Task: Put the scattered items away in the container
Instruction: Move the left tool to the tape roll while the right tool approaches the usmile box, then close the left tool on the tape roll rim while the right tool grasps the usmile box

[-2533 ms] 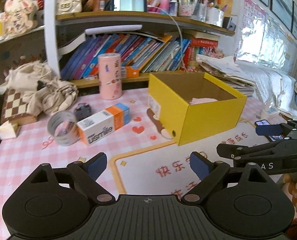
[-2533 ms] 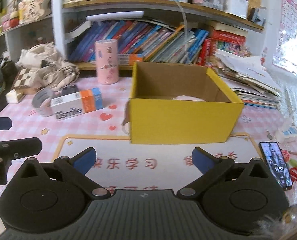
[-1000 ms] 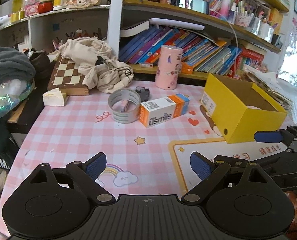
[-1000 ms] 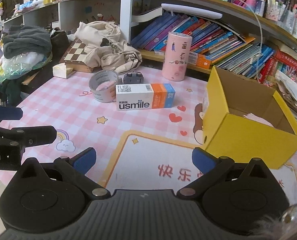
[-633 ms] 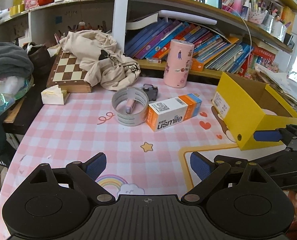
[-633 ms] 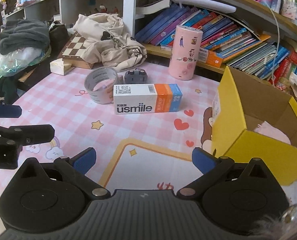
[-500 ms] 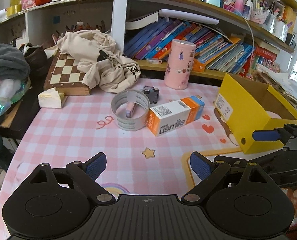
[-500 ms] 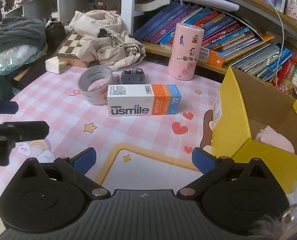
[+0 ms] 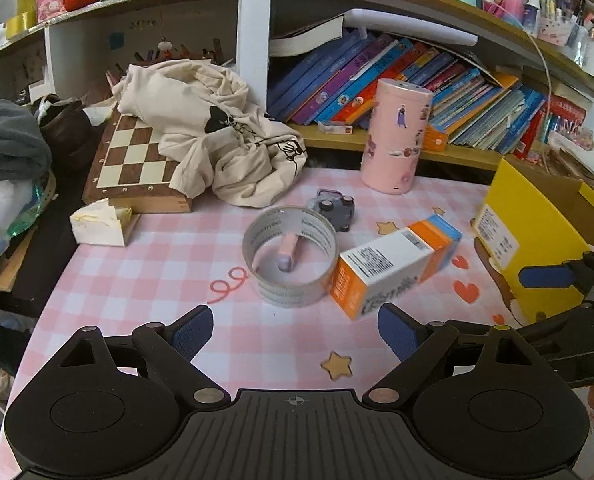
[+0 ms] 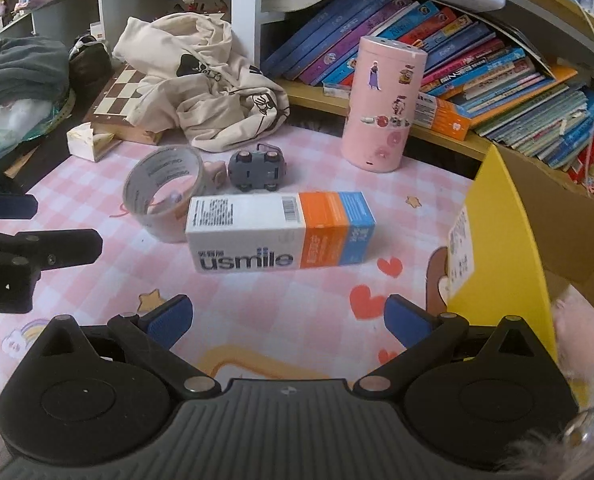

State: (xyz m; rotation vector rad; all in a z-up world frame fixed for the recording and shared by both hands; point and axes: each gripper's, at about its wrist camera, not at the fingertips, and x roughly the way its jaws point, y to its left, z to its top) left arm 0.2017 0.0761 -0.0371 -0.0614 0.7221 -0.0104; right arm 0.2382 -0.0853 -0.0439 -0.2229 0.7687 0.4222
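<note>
Swung away from the yellow cardboard box [image 10: 497,248] toward the scattered items, both views now closer in. Lying flat on the pink checked surface [image 9: 137,280]: usmile toothpaste box [image 10: 281,232], touching the tape roll [image 10: 163,190], grey toy car [image 10: 257,170] just behind. Approach step, nothing picked up. Left hand-held gripper [image 9: 295,330] wide but closing slightly, nothing between its pads; right hand-held gripper [image 10: 287,318] spread wide and empty. Next, probably: lower over the toothpaste box, straddle its narrow width, clamp, carry rightward into the open box.

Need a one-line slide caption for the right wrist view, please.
Open right gripper faces the usmile box, tape roll and toy car, yellow box alongside.
</note>
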